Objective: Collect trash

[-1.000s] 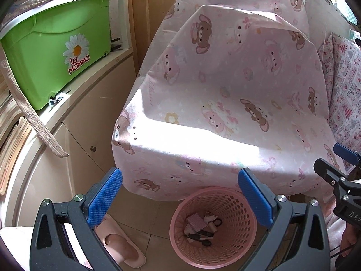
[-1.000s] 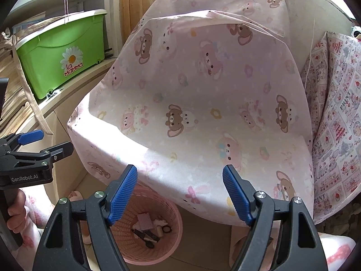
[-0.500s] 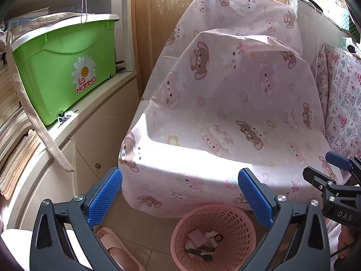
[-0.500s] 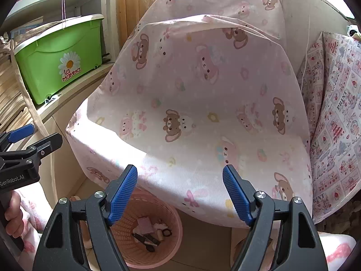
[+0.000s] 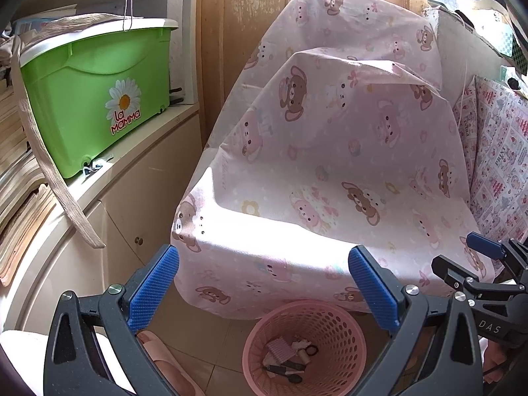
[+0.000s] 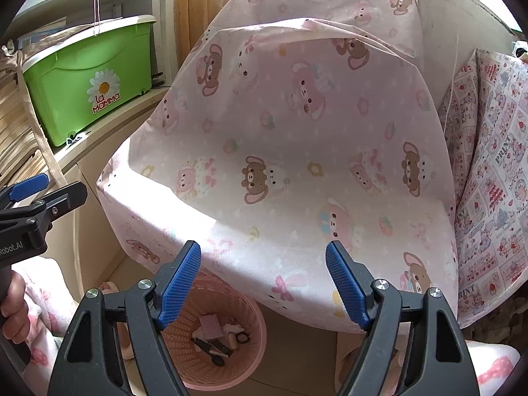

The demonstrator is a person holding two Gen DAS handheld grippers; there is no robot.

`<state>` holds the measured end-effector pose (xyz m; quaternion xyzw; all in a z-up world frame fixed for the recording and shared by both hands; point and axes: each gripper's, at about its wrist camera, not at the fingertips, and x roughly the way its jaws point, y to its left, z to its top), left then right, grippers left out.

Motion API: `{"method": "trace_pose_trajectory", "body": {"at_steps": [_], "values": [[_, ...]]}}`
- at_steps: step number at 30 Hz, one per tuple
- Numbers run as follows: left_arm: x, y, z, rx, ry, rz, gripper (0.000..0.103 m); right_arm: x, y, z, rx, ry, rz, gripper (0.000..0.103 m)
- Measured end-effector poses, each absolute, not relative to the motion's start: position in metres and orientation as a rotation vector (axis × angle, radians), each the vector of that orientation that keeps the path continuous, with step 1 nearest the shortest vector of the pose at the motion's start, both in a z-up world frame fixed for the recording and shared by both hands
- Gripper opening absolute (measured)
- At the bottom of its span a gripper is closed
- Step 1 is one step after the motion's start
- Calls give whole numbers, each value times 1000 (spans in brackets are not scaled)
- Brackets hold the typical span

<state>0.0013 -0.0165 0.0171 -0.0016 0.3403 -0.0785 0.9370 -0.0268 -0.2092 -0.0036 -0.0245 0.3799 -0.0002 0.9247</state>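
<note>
2 grippers, both empty with fingers spread wide: left gripper [image 5: 264, 285] and right gripper [image 6: 263, 283] hover over the pink basket [image 6: 244, 366]. Looks like the drop-off is done; small scraps [image 6: 219, 333] lie inside its perforated plastic wall. Next move probably means hunting more trash. Soft bear-print cloth [image 6: 297, 151] drapes behind; glossy green bin [image 5: 99, 99] sits far left.

This is a lived-in room of a home, likely a bedroom or storage corner. At centre a pink sheet [image 5: 346, 165] printed with cartoon bears drapes over bulky furniture, with a patterned pillow [image 6: 491, 171] at right. At upper left a green "La Mamma" storage bin [image 5: 95, 99] sits on a cream cabinet [image 5: 132, 198] below shelves, and a pink wastebasket [image 5: 307, 346] stands on tiled floor at the bottom.
</note>
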Motion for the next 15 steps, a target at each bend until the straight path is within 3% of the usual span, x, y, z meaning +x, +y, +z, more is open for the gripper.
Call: {"method": "trace_pose_trajectory", "body": {"at_steps": [15], "values": [[-2, -21, 19, 15, 677, -164, 102, -27, -210, -2, -49, 777, 1, 80]]}}
